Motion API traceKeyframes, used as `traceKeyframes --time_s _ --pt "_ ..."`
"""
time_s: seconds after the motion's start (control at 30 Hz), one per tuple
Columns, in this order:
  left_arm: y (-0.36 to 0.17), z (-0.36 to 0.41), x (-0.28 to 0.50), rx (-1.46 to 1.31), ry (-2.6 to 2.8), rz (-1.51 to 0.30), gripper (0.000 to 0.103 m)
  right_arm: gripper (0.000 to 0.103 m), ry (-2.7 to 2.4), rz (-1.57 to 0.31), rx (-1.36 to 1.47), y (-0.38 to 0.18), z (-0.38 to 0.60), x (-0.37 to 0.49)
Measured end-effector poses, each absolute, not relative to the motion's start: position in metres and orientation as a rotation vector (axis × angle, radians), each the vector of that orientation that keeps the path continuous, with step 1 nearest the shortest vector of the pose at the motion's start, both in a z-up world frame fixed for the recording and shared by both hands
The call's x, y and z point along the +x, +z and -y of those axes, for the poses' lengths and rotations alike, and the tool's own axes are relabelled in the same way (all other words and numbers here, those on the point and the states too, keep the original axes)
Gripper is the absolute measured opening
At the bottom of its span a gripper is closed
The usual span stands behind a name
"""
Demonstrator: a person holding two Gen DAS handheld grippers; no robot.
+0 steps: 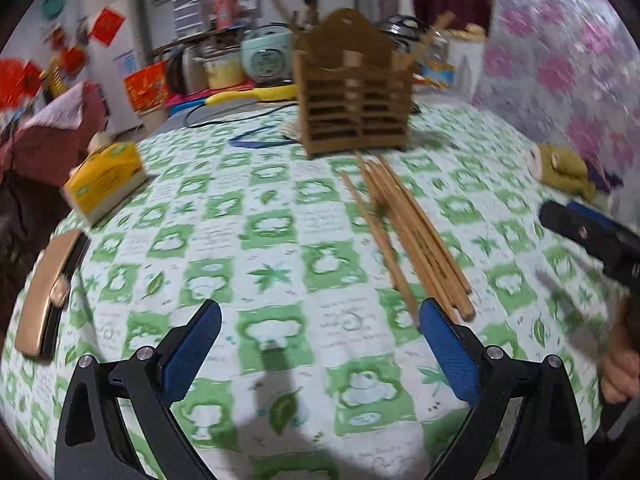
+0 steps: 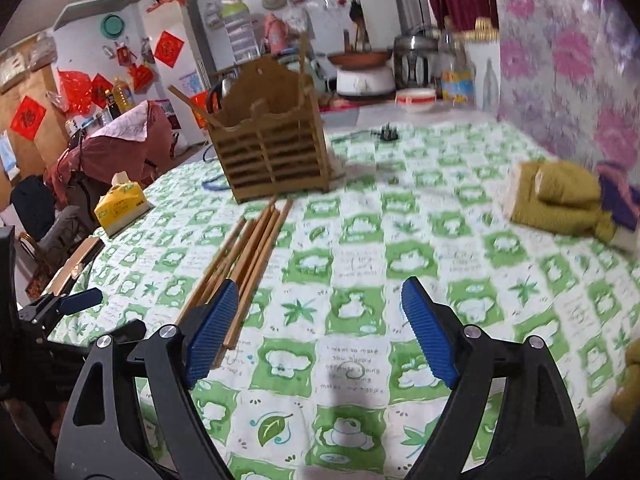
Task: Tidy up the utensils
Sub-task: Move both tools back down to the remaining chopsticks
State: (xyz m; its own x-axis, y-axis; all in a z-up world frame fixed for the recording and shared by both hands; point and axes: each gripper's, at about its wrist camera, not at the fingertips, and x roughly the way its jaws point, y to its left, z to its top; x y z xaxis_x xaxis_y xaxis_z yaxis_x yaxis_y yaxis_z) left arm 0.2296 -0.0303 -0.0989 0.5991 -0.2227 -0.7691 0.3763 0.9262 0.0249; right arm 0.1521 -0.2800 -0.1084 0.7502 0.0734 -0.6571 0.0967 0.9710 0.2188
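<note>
Several wooden chopsticks [image 1: 408, 232] lie in a loose bundle on the green-and-white tablecloth, in front of a brown slatted utensil holder [image 1: 354, 96]. My left gripper [image 1: 320, 320] is open and empty, its right pad near the chopsticks' near ends. In the right wrist view the chopsticks [image 2: 244, 256] lie left of centre before the holder [image 2: 272, 140], which holds a couple of sticks. My right gripper [image 2: 316, 296] is open and empty, its left pad over the bundle's near ends. The right gripper also shows in the left wrist view [image 1: 592, 236].
A yellow tissue pack [image 1: 104, 180] and a tan case [image 1: 48, 292] lie near the table's left edge. Folded olive cloths [image 2: 560, 200] sit at the right. A blue cable [image 1: 256, 140] and kitchen clutter stand behind the holder.
</note>
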Motion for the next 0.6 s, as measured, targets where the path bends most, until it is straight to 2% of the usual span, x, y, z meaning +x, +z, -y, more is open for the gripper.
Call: traceKeyframes --time_s 0.3,0.6 --pt "-0.122 0.053 0.25 0.369 -0.29 -0.921 0.097 0.083 0.038 -0.785 0.416 -0.125 0.302 0.16" --pt "-0.124 -0.019 0.281 -0.027 -0.235 -1.037 0.097 0.083 0.119 -0.853 0.325 -0.129 0.277 0.17"
